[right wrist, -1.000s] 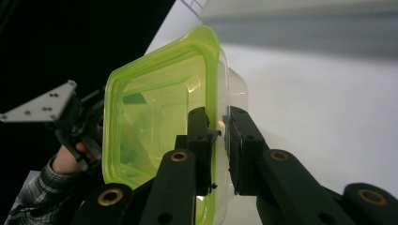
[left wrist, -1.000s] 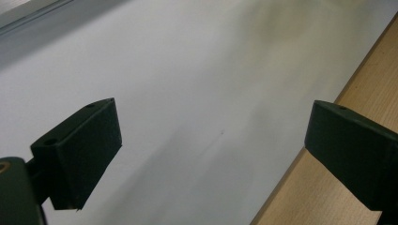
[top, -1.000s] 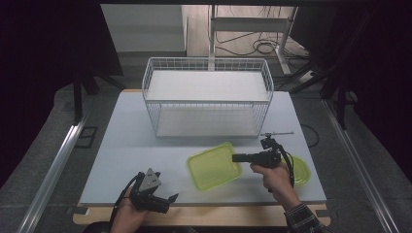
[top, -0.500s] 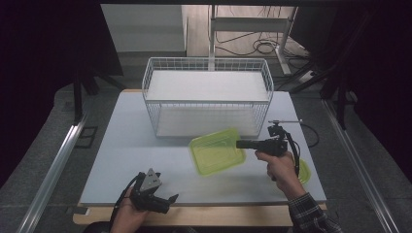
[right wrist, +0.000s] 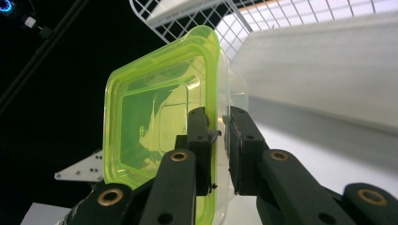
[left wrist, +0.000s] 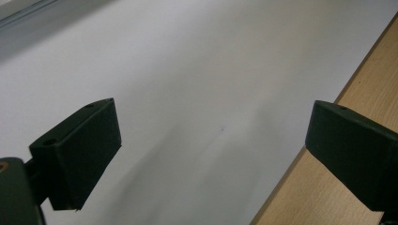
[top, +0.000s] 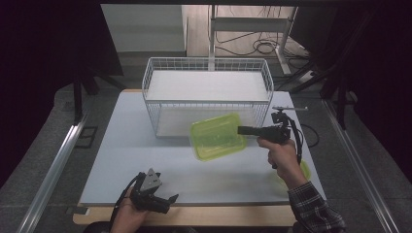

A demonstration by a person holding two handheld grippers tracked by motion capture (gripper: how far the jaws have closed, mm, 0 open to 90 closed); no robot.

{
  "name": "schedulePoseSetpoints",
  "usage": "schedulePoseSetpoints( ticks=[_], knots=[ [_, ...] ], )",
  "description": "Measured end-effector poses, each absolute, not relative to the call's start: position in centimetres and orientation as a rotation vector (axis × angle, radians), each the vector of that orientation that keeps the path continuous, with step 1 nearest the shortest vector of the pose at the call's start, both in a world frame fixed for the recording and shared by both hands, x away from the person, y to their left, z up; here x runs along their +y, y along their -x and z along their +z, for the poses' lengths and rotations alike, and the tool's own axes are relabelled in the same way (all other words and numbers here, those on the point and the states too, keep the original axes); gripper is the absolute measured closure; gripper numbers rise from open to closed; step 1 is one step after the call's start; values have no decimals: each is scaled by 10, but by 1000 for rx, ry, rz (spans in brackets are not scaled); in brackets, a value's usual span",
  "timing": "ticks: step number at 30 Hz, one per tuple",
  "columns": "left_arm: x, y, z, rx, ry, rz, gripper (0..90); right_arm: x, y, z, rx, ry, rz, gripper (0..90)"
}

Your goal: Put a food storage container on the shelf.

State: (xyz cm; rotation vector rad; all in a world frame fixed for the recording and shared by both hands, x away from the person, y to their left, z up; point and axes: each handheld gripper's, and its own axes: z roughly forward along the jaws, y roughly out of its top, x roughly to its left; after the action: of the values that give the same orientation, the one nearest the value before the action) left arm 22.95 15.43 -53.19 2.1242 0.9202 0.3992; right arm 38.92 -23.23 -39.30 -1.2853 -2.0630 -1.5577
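the right gripper (top: 241, 129) is carrying the green container (top: 216, 136) up and away from the table (top: 121, 141) now, and that is the big change: a second ago the container was lower and nearer the table's front edge, and now it is hanging in the air just in front of the white wire basket (top: 206, 92), tilted, clear of the surface. in the right gripper view the fingers (right wrist: 199, 140) are pinching the container's rim (right wrist: 213, 108) from both sides, pressed close with only the thin plastic wall between them, so the grip is looking firm. the move is reading like a transfer toward the basket, and i'm judging the lift as well underway with the drop-in not yet done; the container's edge will need to clear the basket's near wall. a second green piece (top: 302, 171) is lying on the table behind the right forearm, mostly hidden. the left gripper (top: 171, 199) is sitting at the table's front edge, unchanged from a second ago, its fingers (left wrist: 77, 152) spread wide over bare table with nothing between them.
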Motion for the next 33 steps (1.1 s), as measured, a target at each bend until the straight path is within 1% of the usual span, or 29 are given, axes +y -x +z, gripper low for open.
schedulePoseSetpoints(
  ticks=[13,33],
  knots=[
    [155,-230,-532,934,-2121,395,23,-229,-407,-363,-2049,1306,-1630,800],
    [156,-230,-531,949,-2105,384,21,-207,-439,-325,-2044,1394,-1722,801]
  ],
)
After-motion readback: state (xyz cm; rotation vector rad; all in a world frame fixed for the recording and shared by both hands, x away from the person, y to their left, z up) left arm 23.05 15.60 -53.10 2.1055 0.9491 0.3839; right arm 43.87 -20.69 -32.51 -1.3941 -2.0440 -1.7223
